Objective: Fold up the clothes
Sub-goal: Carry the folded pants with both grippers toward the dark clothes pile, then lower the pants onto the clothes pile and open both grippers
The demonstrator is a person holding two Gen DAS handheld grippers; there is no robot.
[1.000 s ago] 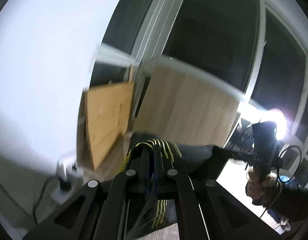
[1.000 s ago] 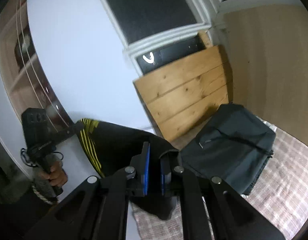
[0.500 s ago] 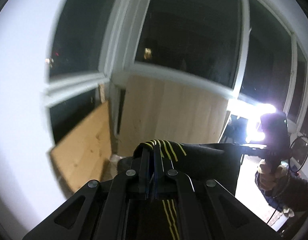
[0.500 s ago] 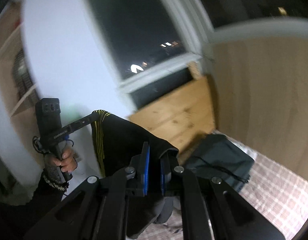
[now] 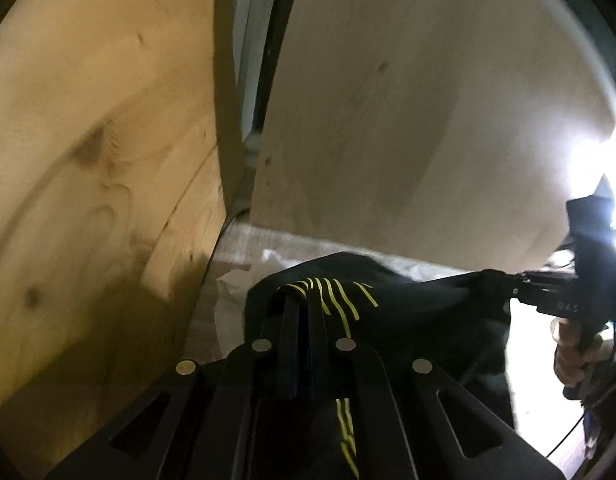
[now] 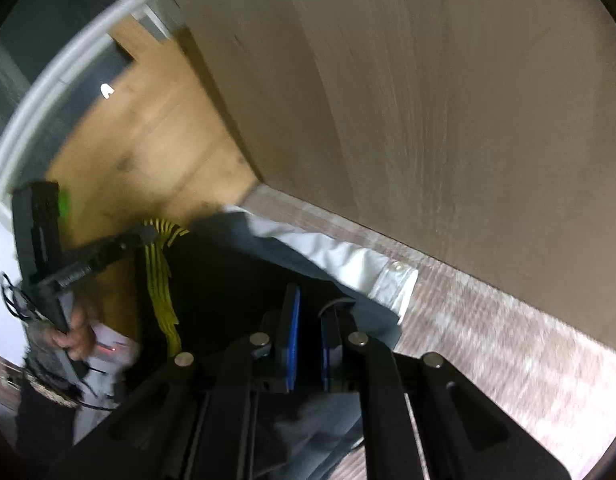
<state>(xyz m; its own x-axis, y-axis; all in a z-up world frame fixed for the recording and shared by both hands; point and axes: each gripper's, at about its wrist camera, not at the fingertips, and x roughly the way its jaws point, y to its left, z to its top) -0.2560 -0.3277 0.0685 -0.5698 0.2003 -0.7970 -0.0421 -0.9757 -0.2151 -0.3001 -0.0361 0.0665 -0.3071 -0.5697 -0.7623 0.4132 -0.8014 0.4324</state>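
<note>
A black garment with yellow stripes (image 5: 408, 304) is stretched between my two grippers. My left gripper (image 5: 302, 300) is shut on its striped corner; it also shows at the left of the right wrist view (image 6: 146, 236). My right gripper (image 6: 308, 304) is shut on the garment's other black edge (image 6: 228, 276); it shows at the right of the left wrist view (image 5: 492, 276). The garment hangs low over a checked surface (image 6: 488, 340) and over other clothes.
A white shirt (image 6: 348, 260) and a grey-blue garment (image 6: 372, 320) lie on the checked surface under the black one. A pine board (image 5: 88, 160) leans at the left. A pale wood panel (image 5: 428, 120) stands close behind. A window frame (image 6: 48, 92) is at far left.
Both grippers have swung down from the window towards the checked surface, carrying the black garment, which is now low over the clothes there. Both stay shut.
</note>
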